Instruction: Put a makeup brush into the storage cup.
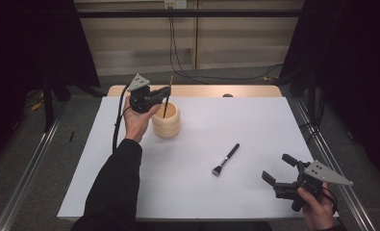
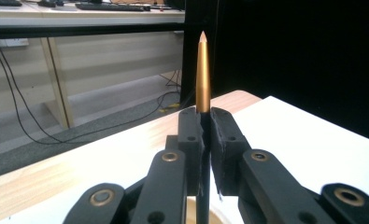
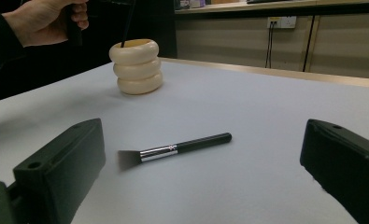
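Clamped between the jaws of the left gripper (image 1: 164,92), a gold-tipped brush (image 2: 202,70) is held upright with its lower end inside the cream ringed holder (image 1: 167,121); the right gripper (image 1: 279,169) is held wide apart near a black flat brush (image 1: 225,159) lying on the white table (image 1: 255,125)

Black sleeve (image 1: 113,187) – black hand-held gripper (image 1: 159,94) (grey plate).

Open tabletop ahead of my right gripper (image 1: 280,169), crowded at the holder

The flat brush (image 1: 226,160) lay alone mid-table, with bare white table (image 1: 255,120) on all sides of it; at the far left the ringed holder (image 1: 167,121) stood under my left gripper (image 1: 164,91), whose upright brush (image 2: 202,74) blocked its mouth.
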`<move>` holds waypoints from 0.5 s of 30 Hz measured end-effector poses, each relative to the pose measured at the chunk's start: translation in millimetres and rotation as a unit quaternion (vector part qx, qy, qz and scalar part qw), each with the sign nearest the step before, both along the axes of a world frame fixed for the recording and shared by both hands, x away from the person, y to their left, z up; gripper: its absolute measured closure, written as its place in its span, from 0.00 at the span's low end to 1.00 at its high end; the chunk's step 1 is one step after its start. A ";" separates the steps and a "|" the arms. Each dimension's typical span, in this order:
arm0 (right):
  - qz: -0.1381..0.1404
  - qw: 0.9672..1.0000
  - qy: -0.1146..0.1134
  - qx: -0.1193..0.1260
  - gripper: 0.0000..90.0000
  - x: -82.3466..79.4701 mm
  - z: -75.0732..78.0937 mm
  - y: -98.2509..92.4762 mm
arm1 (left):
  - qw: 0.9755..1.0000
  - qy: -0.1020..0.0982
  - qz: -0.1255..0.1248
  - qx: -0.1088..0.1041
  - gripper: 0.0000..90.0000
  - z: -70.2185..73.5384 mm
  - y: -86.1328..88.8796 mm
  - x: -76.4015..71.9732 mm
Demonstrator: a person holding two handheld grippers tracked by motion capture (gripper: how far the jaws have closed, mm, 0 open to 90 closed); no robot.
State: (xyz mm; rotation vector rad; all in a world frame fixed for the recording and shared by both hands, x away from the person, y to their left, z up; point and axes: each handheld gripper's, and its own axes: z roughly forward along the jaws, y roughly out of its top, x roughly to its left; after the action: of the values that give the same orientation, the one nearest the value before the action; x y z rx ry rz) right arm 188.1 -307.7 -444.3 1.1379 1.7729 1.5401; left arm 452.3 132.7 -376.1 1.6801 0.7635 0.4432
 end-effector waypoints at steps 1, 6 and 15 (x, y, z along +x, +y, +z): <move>0.000 1.000 0.000 0.000 0.00 0.1 0.0 0.1 | 1.000 0.000 -0.004 -0.002 0.93 -1.7 1.0 0.4; 0.001 1.000 -0.001 -0.001 0.00 0.3 -0.1 0.2 | 1.000 0.004 -0.003 0.001 0.93 -9.6 2.4 -0.3; 0.002 1.000 -0.003 -0.003 0.00 0.6 -0.6 -0.1 | 1.000 0.013 -0.002 0.013 0.93 -22.4 5.4 -2.5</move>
State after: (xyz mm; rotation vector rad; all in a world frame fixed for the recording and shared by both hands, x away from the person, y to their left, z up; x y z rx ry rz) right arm 188.7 -307.8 -444.8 1.1265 1.7764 1.5368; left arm 449.7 138.1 -398.5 1.7141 0.7761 0.4303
